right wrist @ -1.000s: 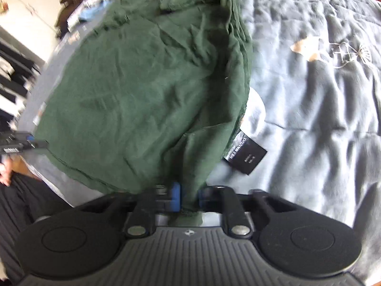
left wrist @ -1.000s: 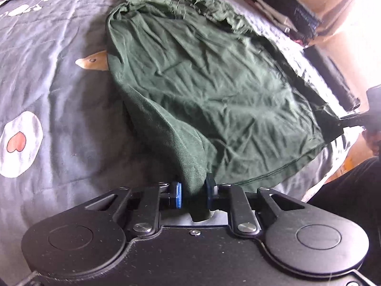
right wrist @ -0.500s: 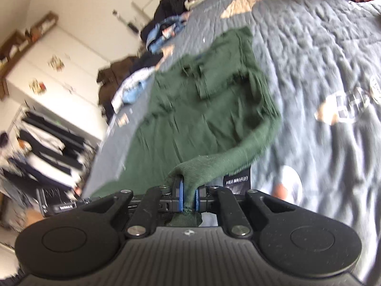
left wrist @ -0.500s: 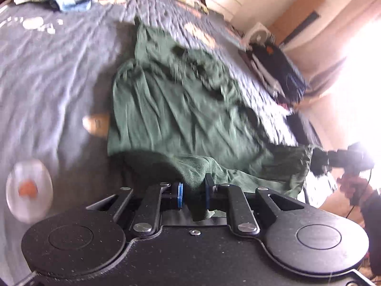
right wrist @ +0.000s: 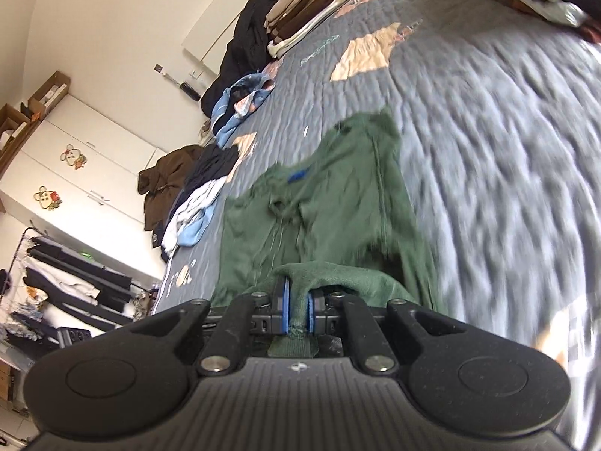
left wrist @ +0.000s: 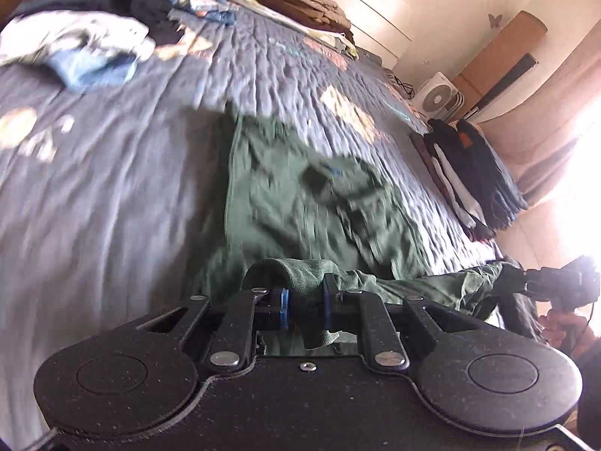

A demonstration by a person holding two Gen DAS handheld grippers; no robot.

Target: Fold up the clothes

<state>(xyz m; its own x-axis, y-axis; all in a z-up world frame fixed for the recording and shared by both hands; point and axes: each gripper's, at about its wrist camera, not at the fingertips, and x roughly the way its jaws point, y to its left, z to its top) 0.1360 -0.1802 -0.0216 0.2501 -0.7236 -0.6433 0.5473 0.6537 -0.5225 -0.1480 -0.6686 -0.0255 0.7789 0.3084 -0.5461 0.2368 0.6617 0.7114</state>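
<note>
Garment: the green shirt (left wrist: 285, 203) lies on the grey quilted bed (left wrist: 112, 195), collar end far from us, near hem lifted.
Left hand-held gripper (left wrist: 304, 310): we have it closed on one hem corner.
Right hand-held gripper (right wrist: 296, 310): closed tight on the other corner (cloth bunches between the pads).
Step, as we judge it: carrying the hem toward the collar.
Doing it well: we keep both corners level, the edge taut, and lay it down square before letting go.

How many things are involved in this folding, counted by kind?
Shirts: 1, the green shirt
Grippers: 2, the left gripper and the right gripper, both clamped on it
Quilts: 1, the grey quilt underneath
Total: 4
</note>
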